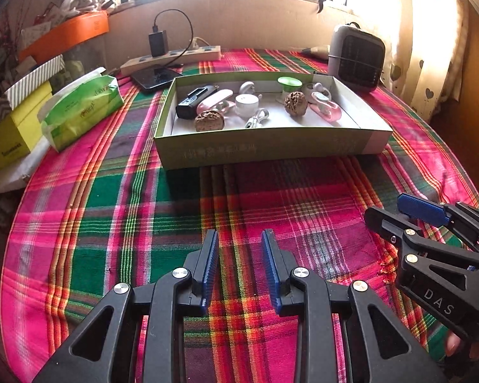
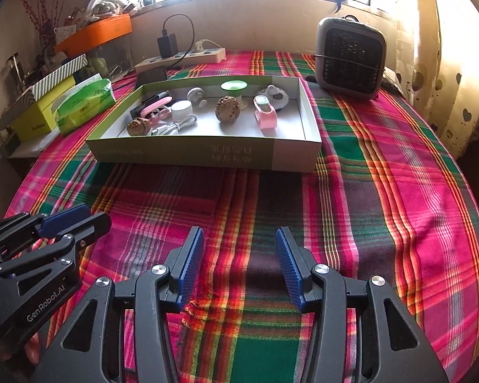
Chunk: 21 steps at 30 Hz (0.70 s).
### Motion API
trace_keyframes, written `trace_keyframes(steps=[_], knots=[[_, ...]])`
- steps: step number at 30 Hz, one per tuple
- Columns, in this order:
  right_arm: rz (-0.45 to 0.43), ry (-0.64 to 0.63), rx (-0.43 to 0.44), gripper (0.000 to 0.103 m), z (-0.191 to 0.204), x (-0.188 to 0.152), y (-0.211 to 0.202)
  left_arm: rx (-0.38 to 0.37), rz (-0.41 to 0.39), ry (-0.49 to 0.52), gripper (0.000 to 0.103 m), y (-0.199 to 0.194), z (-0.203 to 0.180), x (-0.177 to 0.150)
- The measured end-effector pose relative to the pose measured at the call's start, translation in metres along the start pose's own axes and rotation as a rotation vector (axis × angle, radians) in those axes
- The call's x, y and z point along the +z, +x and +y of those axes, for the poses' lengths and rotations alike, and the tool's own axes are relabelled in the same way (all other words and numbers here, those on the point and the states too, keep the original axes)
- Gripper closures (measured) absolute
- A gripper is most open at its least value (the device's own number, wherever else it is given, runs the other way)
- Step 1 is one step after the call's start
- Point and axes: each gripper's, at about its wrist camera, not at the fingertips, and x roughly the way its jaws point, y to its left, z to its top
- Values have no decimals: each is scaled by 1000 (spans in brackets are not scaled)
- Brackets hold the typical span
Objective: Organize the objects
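One big pink-green-red plaid cloth [image 1: 111, 198] fills most of both frames, spread over the table. Next down: shallow green cardboard box [image 1: 265, 146] w/ white inside, centre-upper in left wrist view, centre-left upper in right wrist view. Grey-black square fan heater [image 2: 349, 59] stands upper right, just behind the box's right back corner. Green plastic tissue pack [image 1: 83, 111] lies at left, touching a yellow carton [image 1: 12, 134] further left; white power strip [image 1: 172, 57] w/ black charger plugged in sits at the back edge, upper centre. Left gripper [image 1: 239, 265], black w/ blue ribbed pads, bottom centre of its own view: fingers apart, nothing between, hovering over bare cloth well short of the box. Right gripper [image 2: 239, 265], same build, bottom centre of its view: also spread wide, empty, over cloth. Inside the box, small stuff: black rectangular device [image 1: 194, 100] at left end, pink oblong clip-like gadget [image 2: 265, 115] toward right, white round puck [image 1: 246, 103] mid, green-topped round stand [image 1: 289, 84] at back, two brown wrinkly walnuts [image 1: 209, 120] [image 1: 295, 103], apart from each other, and a white coiled cable [image 2: 175, 126] near front.
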Motion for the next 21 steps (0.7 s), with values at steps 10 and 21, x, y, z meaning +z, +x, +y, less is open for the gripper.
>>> trace_keyframes(steps=[10,21], knots=[[-20,-4,-32,55,0,-12,-6,28,-30,-27,76,-3,-3,-8],[-27,0,-45,53,-1,-15,-8,38,-45,-29,76,-6,-4,-11]])
